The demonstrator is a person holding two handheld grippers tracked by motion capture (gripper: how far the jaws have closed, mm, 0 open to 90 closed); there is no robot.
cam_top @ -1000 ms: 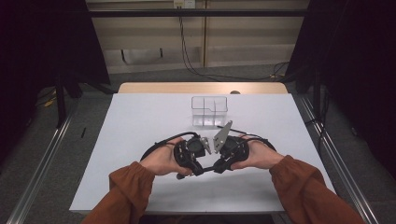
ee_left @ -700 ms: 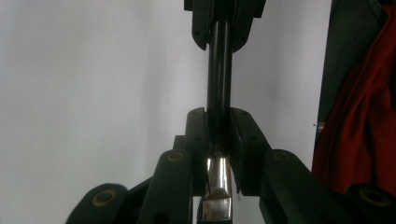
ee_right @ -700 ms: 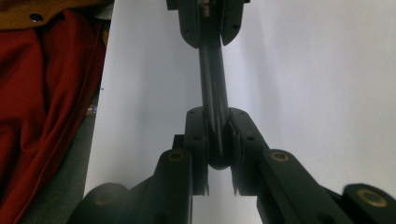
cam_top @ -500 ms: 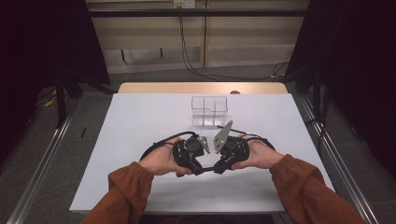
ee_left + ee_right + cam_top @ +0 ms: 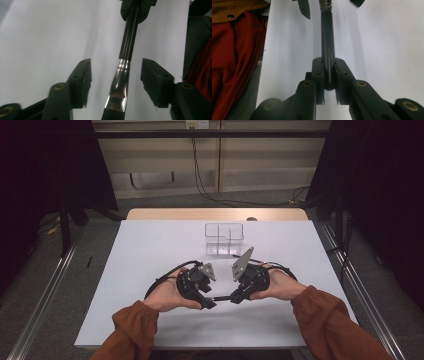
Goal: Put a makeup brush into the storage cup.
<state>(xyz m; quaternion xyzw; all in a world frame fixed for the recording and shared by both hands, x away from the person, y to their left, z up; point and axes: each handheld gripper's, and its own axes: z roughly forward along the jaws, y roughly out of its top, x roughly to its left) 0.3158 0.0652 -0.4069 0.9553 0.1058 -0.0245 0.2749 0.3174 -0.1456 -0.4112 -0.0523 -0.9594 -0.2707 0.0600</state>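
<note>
So the person in the rust-orange sleeves has both hands low over the white-topped desk (image 5: 150, 250), pretty close to their own edge of it. On the left, the left tongs (image 5: 206, 303) point inward toward the other hand, and they're spread wide. In the left gripper view you can see the left tongs (image 5: 115, 82) with a clear gap on both sides of the thing between them, so neither pad is touching it.

That thing is a slim black-handled paintbrush with a shiny silver metal ferrule (image 5: 125, 67). It runs roughly level between the two hands, a little above the desk, with the ferrule and bristle end sitting inside the open left jaws. From above, the brush (image 5: 221, 297) just looks like a thin dark bar bridging the two grippers.

On the right, the right tongs (image 5: 234, 297) are pinching the handle end. The right gripper view makes that obvious: the right tongs (image 5: 329, 75) are pressed in tight on the rounded butt of the black handle (image 5: 328, 37), which runs straight away from them.

Further back, near the middle of the desk, there's a clear plastic box with dividers (image 5: 224, 239), well apart from the hands.
</note>
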